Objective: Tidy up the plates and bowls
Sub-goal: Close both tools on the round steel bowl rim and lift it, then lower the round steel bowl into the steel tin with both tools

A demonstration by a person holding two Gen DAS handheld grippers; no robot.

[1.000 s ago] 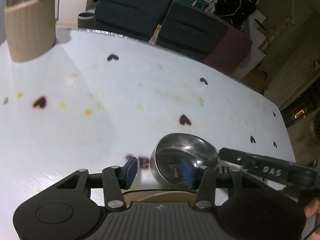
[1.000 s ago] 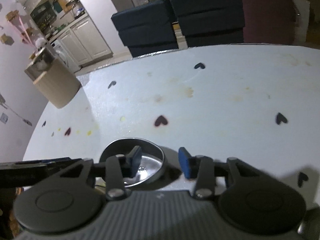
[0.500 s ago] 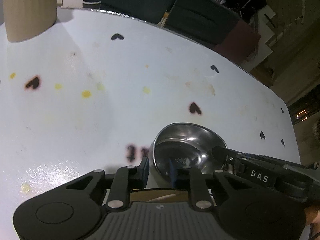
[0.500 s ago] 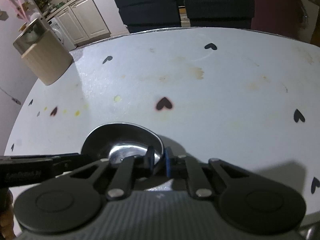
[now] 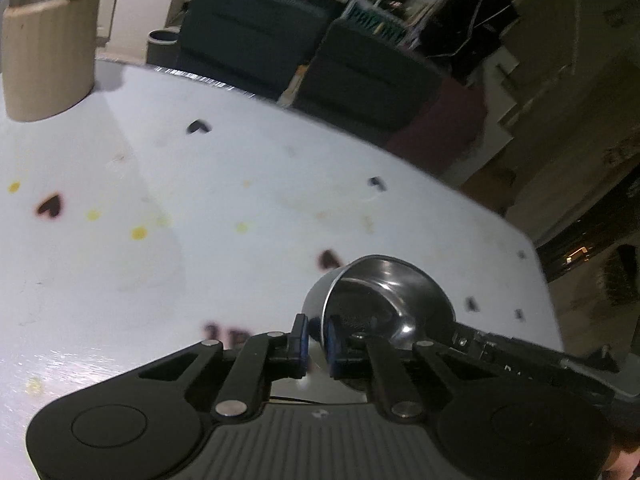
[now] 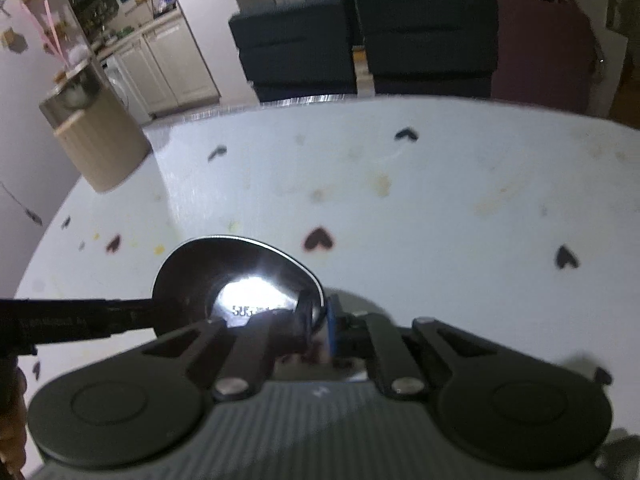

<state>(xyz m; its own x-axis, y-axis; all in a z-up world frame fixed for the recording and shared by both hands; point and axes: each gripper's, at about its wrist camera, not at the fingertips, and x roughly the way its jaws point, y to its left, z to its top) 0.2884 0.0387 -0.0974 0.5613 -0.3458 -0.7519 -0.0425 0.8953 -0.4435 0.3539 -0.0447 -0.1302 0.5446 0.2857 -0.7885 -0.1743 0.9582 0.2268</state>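
A small steel bowl hangs tilted just above the white table, held from two sides. My left gripper is shut on the bowl's near-left rim, one blue pad on either side of the wall. In the right wrist view the same bowl shows its shiny inside, and my right gripper pinches its right rim, its jaws still closing on the thin wall. Each gripper's black fingers also reach into the other's view, from the side.
A beige ribbed container stands at the table's far left corner. Dark chairs sit beyond the table's far edge. The tabletop carries black heart prints and small yellow stains.
Both grippers went from open beside the resting bowl to closed on opposite sides of its rim. The bowl has tipped and risen off the table.
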